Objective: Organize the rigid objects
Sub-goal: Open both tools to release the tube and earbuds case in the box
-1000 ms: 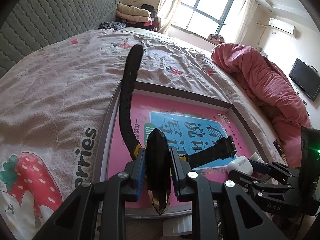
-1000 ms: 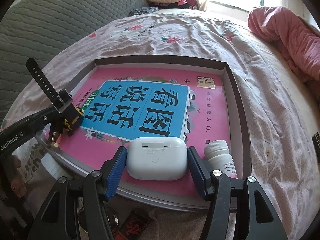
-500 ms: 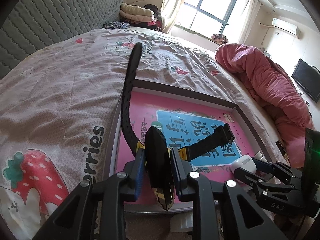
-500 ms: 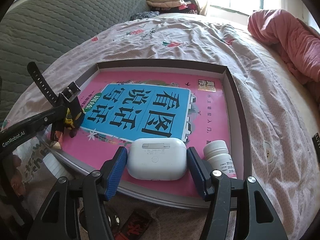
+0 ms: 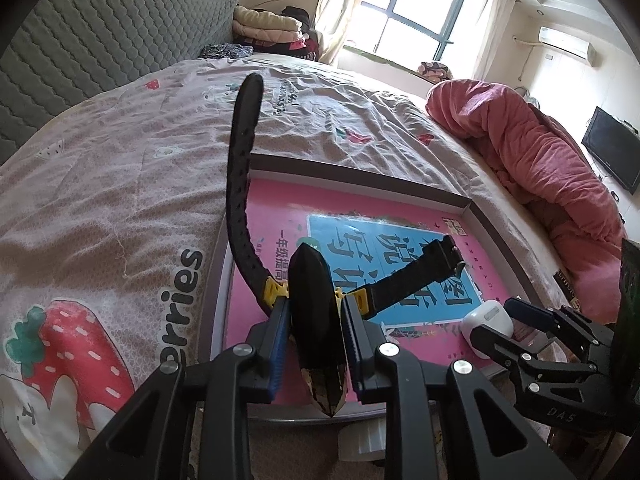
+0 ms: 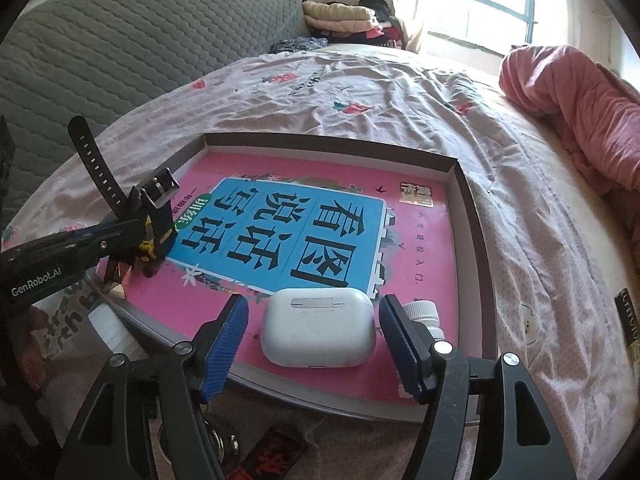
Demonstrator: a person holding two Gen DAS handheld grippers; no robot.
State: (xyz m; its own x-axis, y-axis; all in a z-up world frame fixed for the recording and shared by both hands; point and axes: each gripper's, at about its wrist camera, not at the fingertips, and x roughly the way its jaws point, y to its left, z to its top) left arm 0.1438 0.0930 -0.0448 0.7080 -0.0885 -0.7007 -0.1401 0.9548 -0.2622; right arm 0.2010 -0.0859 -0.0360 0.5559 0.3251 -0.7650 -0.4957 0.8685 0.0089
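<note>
Right wrist view: the right gripper (image 6: 314, 330) is opening its jaws, with a white earbud case (image 6: 319, 327) lying between the blue pads, free of both, on a pink book (image 6: 304, 236) inside a shallow tray (image 6: 472, 216) — a small white bottle (image 6: 420, 312) just beside it. The left gripper (image 5: 314, 336) clamps a black watch (image 5: 316, 320) over the tray's near corner.

Both grippers are the same build: the left gripper (image 5: 314, 344) and right gripper (image 6: 314, 338) have matte black angular arms with triangular cutouts, silver round screws at the pivots, and ribbed blue pads lining the jaws. White "GenRobot.AI" lettering runs along the left one's side; "DAS" is embossed on the right's.
</note>
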